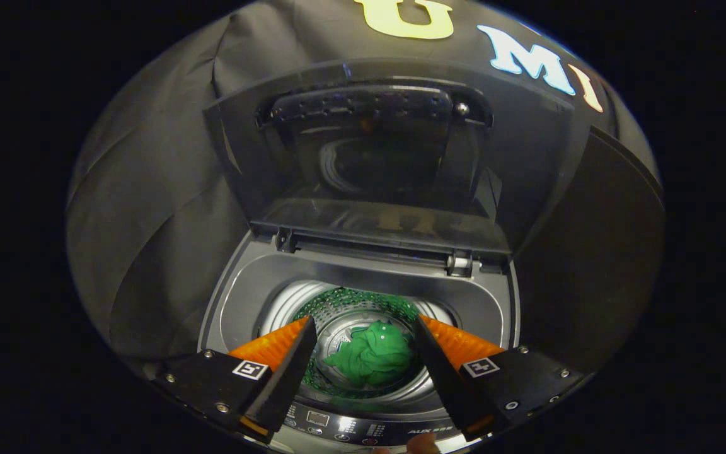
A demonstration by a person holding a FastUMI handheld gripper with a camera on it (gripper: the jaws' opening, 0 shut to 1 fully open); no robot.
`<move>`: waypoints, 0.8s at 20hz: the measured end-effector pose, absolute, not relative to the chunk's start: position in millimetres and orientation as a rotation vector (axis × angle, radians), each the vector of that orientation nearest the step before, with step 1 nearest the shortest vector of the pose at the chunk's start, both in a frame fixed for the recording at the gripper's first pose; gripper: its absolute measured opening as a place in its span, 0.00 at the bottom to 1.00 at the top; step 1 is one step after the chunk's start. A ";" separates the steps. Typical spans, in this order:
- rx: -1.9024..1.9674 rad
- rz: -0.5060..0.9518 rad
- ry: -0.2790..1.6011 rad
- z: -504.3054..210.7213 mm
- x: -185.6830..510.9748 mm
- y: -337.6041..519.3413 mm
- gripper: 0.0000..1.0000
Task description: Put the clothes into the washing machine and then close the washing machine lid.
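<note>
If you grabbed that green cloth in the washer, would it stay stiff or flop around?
The green cloth lies crumpled in the drum, so it would probably flop and sag. It looks thin, so likely light. The gripper hangs above it, jaws open.

A crumpled green garment (372, 354) lies at the bottom of the washing machine (363, 296) drum, bunched in a heap on the metal floor. The top-loader's dark, see-through lid (375, 157) stands raised upright behind the round opening.

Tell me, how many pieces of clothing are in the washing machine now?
1: a green cloth at the bottom of the drum, seen between the open gripper fingers. It is crumpled, so more may be hidden.
</note>
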State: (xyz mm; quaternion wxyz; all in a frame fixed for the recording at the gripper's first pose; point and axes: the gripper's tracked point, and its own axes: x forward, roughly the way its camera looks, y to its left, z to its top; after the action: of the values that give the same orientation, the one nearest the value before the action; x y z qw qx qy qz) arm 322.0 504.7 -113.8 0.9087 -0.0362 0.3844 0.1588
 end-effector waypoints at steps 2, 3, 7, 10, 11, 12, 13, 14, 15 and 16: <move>-0.063 0.333 0.771 -96.4 327.4 507.4 0.96; -0.064 0.333 0.763 -85.9 330.7 507.2 0.96; -0.073 0.344 0.696 -31.5 347.7 513.0 0.96; -0.046 0.345 0.638 16.5 360.7 518.2 0.96; -0.038 0.343 0.626 30.8 364.5 519.9 0.96; -0.028 0.348 0.623 43.6 367.2 521.8 0.96; -0.015 0.351 0.611 55.7 369.7 525.0 0.96; -0.002 0.346 0.596 71.0 373.8 525.9 0.96; 0.013 0.344 0.579 86.0 378.4 528.1 0.96; 0.030 0.348 0.560 97.8 383.8 531.7 0.96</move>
State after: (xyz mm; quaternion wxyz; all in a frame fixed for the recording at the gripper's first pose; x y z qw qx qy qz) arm 383.8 531.7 97.8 0.9461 0.0146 0.2749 0.1707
